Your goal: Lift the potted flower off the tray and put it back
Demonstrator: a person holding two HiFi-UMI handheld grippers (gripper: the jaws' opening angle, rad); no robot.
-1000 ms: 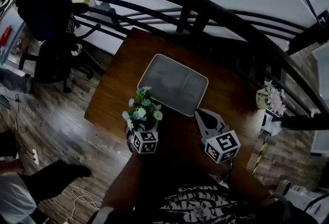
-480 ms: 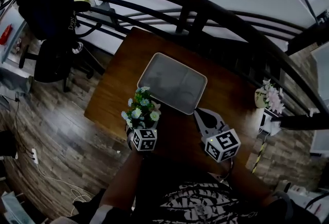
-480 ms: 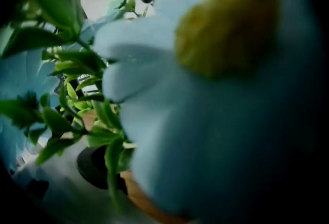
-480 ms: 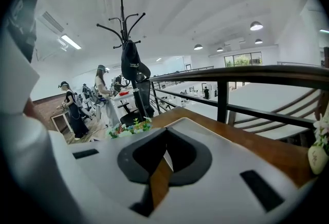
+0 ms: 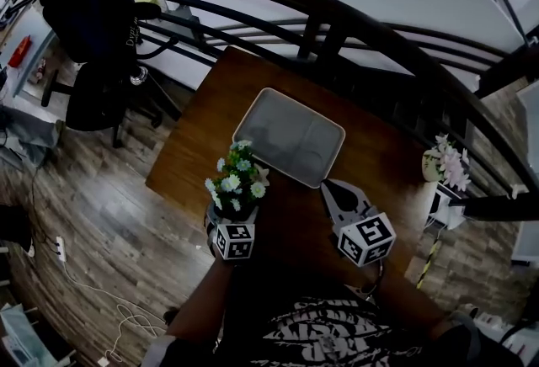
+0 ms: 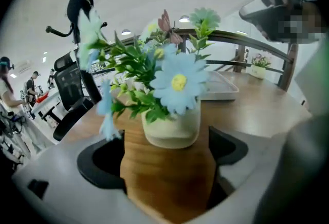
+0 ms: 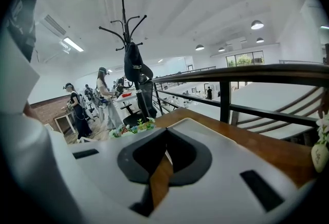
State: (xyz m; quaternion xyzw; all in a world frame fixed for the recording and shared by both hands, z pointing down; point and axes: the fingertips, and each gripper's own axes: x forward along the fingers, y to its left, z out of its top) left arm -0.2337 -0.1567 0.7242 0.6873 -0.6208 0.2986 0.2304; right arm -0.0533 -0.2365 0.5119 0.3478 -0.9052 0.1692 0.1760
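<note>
Only the left gripper view settles how the left tongs (image 6: 166,138) stand. They are spread wide, with a strip of bare counter (image 6: 164,187) showing on either side of the cream pot, so they grip nothing. The potted flower (image 6: 172,115) stands upright on the wood at 12 o'clock from those tongs, right in their mouth. Its base sits between the two tips and, as far as can be seen, touches neither. The tray (image 6: 222,88) lies beyond it at about 2 o'clock, apart from the pot.

In the head view the blossoms cover those tips, but the whole layout is visible. The potted flower is off the tray, at the tray's 7 o'clock and just beside its near-left corner, with the topmost blooms overlapping the rim in the picture. The right tongs (image 5: 330,187) lie at the tray's 5 o'clock and at 3 o'clock from the flower, clearly apart from it, with their tips near the tray's near-right corner.

The right gripper view shows that pair closed tip to tip, with only a thin wedge of counter visible behind the tips and nothing held. The flower peeks over the left jaw at about 10 o'clock. This view alone takes in the coat stand (image 7: 132,63), standing people (image 7: 77,110) at 9 o'clock, the railing (image 7: 241,76) and a second flower pot (image 7: 321,151) at the 3 o'clock edge.
</note>
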